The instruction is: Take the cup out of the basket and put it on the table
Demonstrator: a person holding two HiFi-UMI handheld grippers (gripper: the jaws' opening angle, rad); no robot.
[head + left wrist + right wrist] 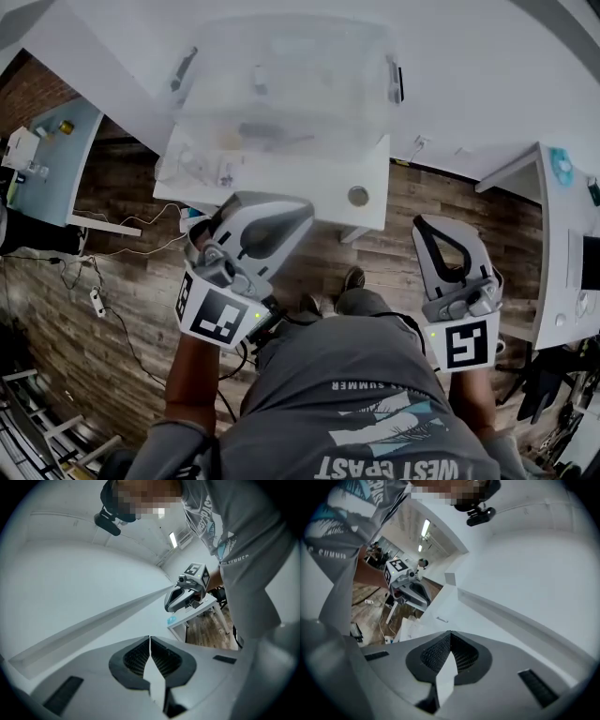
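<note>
A translucent plastic basket (375,112) stands on a small white table (291,192) in front of me. Only blurred shapes show through its walls, and I cannot pick out a cup among them. My left gripper (302,214) is shut and empty, and hovers over the table's near edge. In its own view the left gripper (150,639) points at a white wall. My right gripper (427,223) is shut on nothing, to the right of the table and over the floor. Its own view shows the right gripper (450,633) with both pads together.
A small round grey thing (358,195) sits near the table's front right corner. Cables (103,305) lie on the wooden floor at the left. Another white desk (562,253) stands at the right and a blue one (52,173) at the left. My feet (354,278) are just before the table.
</note>
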